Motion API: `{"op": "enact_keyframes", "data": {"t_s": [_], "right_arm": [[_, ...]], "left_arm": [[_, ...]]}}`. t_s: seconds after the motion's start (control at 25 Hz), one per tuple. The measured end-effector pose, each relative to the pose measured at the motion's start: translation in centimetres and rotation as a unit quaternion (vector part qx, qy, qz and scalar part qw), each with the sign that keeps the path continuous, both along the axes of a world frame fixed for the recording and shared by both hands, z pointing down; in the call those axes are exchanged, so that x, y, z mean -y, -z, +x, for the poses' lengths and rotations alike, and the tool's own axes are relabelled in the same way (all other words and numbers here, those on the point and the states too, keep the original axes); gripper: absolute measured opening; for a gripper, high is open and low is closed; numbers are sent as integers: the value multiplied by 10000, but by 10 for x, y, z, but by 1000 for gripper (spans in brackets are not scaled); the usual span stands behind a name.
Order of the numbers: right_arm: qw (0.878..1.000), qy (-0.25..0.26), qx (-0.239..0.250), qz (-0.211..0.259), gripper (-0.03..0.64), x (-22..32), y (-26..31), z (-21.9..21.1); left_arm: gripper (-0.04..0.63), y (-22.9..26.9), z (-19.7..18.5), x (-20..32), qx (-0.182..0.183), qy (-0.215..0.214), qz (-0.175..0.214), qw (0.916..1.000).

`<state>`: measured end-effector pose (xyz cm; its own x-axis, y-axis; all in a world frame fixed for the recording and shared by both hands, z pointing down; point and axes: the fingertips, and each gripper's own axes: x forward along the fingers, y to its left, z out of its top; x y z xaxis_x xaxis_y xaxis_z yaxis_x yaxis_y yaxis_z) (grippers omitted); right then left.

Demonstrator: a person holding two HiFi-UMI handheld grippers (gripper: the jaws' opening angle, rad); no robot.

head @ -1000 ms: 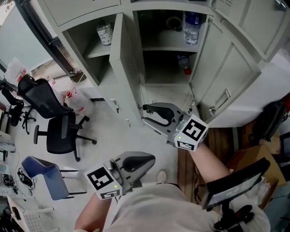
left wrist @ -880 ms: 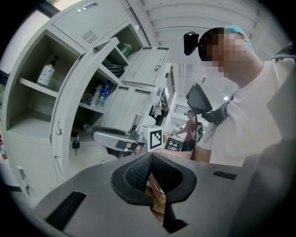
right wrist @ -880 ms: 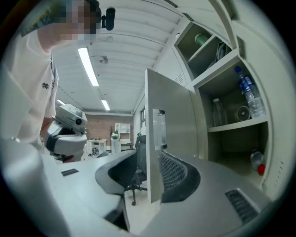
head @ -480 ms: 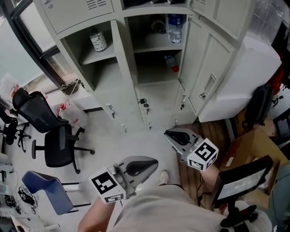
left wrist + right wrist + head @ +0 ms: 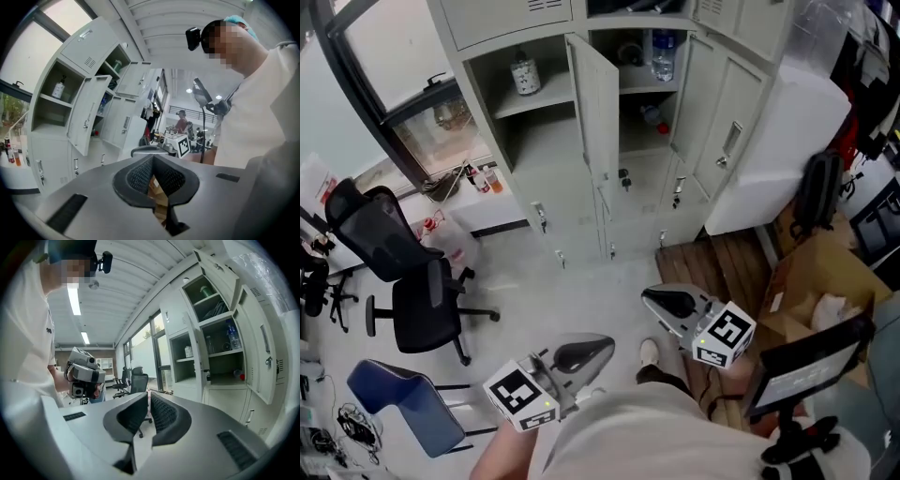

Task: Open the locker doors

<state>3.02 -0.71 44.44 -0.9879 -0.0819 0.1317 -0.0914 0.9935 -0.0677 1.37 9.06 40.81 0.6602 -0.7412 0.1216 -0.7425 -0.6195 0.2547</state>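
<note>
Item: locker doors (image 5: 598, 103); several stand open, lower ones closed, long axis upright; all lie ahead, well apart from both grippers; right gripper (image 5: 652, 298) nearer, jaws closing on nothing, nearly together; left gripper (image 5: 602, 349) jaws together, empty.

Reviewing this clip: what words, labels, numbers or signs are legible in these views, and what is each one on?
No text reads clearly in any view.
Water bottle label: too small to read.
Container on the left locker shelf: patterned print, too small to read.
Cardboard box, small white label: too small to read.
Marker cubes: black-and-white square patterns only, no letters or numbers.
</note>
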Motion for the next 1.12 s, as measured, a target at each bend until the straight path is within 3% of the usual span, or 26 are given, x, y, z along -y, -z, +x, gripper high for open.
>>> {"op": "enact_keyframes", "data": {"t_s": [0.44,0.76,1.12], "right_arm": [[9988,65,-131,460,26,-136,-1,-17],[9969,110,-450,643,25,-177,-13,-18],[9967,196,-476,624,25,-199,-10,-26]], "left_arm": [[11,-13,-14,-104,-7,-116,150,9998],[11,-24,-11,-136,-141,-219,216,9994],[11,-27,-16,-152,-128,-175,182,9996]]}}
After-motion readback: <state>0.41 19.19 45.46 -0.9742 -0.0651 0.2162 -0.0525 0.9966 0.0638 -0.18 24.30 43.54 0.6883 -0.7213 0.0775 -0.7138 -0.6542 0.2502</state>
